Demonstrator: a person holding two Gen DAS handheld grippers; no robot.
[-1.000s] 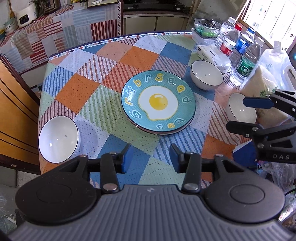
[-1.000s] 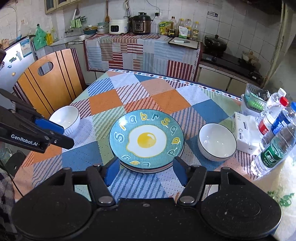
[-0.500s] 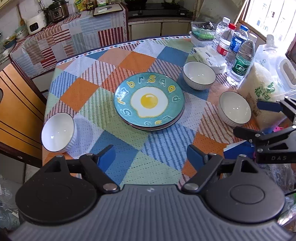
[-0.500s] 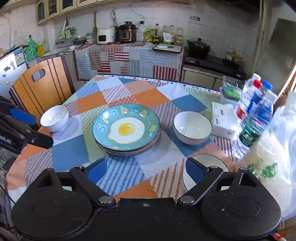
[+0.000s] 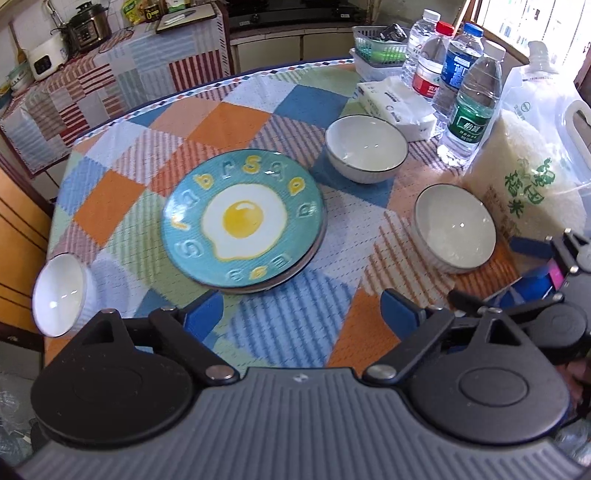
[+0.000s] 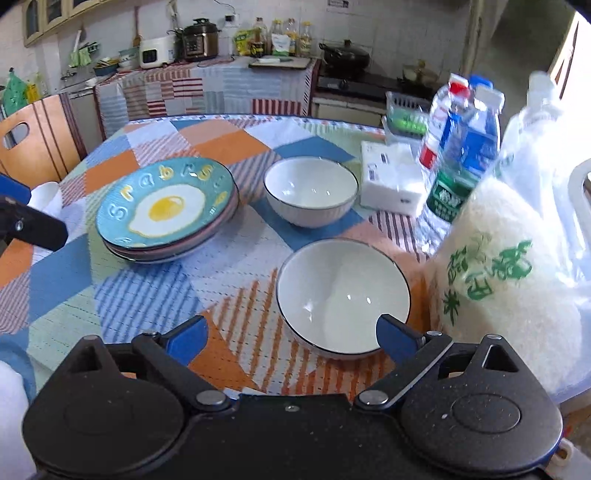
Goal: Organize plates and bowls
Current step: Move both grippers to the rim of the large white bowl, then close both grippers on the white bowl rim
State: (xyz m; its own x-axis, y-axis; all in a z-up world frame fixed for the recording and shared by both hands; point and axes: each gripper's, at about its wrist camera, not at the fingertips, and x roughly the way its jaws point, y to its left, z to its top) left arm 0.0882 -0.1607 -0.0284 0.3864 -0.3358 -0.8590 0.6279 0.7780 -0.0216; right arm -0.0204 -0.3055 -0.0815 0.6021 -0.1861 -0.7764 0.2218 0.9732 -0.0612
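Round table [image 5: 122,177] with a patchwork cloth.
Around the plate stack [image 5: 243,221]: three white bowls, a tissue pack, bottles, a rice bag.

Daylight pours in from the window [image 5: 524,22] on the right, blown out to near white. It glares off the rice bag [image 5: 532,158] and puts small bright glints inside the white bowls [image 6: 343,295]. The patchwork cloth on the bench [image 5: 229,122] is evenly lit, with soft shadows under the plate stack [image 6: 166,218]. Both views bend strongly at the edges, with dark corners. The water bottles [image 6: 461,147] smear with motion blur in the right view; the cloth's weave looks slightly soft in the left view.
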